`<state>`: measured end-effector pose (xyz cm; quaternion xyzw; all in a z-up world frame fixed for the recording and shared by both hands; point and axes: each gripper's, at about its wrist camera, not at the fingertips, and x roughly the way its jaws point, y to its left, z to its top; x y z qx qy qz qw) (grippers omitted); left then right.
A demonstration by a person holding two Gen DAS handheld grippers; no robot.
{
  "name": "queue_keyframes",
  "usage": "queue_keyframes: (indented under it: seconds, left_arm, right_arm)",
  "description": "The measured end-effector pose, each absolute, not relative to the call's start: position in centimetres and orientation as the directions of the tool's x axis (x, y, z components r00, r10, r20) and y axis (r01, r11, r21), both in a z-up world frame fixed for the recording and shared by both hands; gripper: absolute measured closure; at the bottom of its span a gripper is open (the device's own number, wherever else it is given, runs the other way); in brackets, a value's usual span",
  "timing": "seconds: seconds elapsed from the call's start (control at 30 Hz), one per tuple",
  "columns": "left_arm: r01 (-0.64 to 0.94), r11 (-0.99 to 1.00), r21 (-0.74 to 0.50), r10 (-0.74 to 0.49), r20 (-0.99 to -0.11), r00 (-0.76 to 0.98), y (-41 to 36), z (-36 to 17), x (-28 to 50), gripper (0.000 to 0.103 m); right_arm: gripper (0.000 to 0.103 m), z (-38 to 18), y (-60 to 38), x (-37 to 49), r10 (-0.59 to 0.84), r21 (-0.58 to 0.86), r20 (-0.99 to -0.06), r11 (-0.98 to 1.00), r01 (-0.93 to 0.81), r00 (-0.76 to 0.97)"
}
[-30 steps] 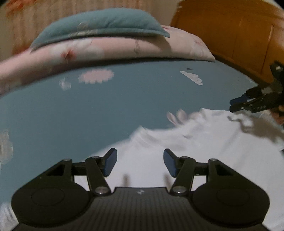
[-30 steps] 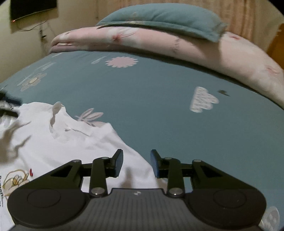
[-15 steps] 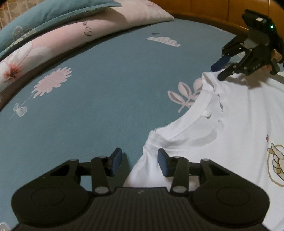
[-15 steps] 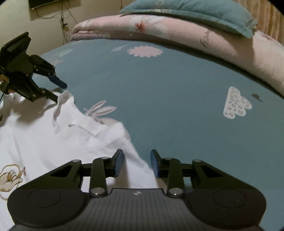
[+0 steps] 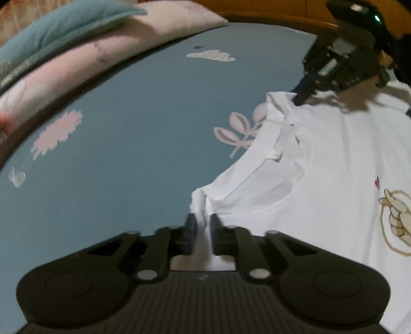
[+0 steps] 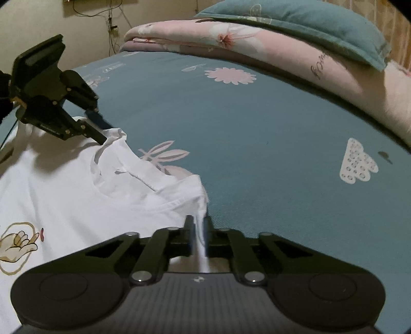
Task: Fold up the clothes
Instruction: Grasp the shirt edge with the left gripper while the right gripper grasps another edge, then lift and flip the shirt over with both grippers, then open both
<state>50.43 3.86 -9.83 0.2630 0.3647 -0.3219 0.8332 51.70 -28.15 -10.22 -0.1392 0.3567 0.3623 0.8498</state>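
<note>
Shirt (image 5: 321, 179) lies on the bed (image 5: 128, 128); left gripper (image 5: 201, 226) and right gripper (image 6: 198, 228) have just closed, jaws pinching its shoulders. Pillow (image 6: 295, 18) and quilt (image 6: 257, 43) sit beyond.

Both wrist cams sit low over the bed (image 5: 123, 159), close, angled down. Each faces the headboard-end pillows (image 6: 303, 20). Shared: white T-shirt (image 5: 321, 179) collar.

The T-shirt (image 5: 334, 164) is white, with a beige cartoon hand print (image 6: 18, 241) and a small red heart. The bed sheet (image 6: 257, 123) is teal, patterned with pale pink flowers, leaves and a white cloud. The folded quilt (image 6: 257, 43) is pink with flowers; the pillow (image 6: 308, 18) is teal.
</note>
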Motion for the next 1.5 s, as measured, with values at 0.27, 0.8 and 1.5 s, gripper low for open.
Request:
queue_keyframes:
  seconds: [0.27,0.8,1.5]
  left_arm:
    - [0.623,0.758,0.194,-0.315,-0.728,0.610,4.7,-8.9,51.0,0.097]
    - [0.663,0.741,0.105,-0.319,-0.813,0.486,4.5,-8.2,41.9,0.032]
    - [0.653,0.740,0.159,-0.259,-0.829,0.496,1.7,-5.3,29.9,0.029]
  right_arm:
    - [0.100,-9.8,-28.0,52.6,0.480,0.014,-0.669,0.771,-0.637,0.567]
    - [0.057,-8.7,-25.1,44.7,0.410,-0.085,-0.781,0.677,-0.731,0.471]
    - [0.033,-1.8,-26.1,35.6,0.389,-0.012,-0.753,0.798,-0.602,0.531]
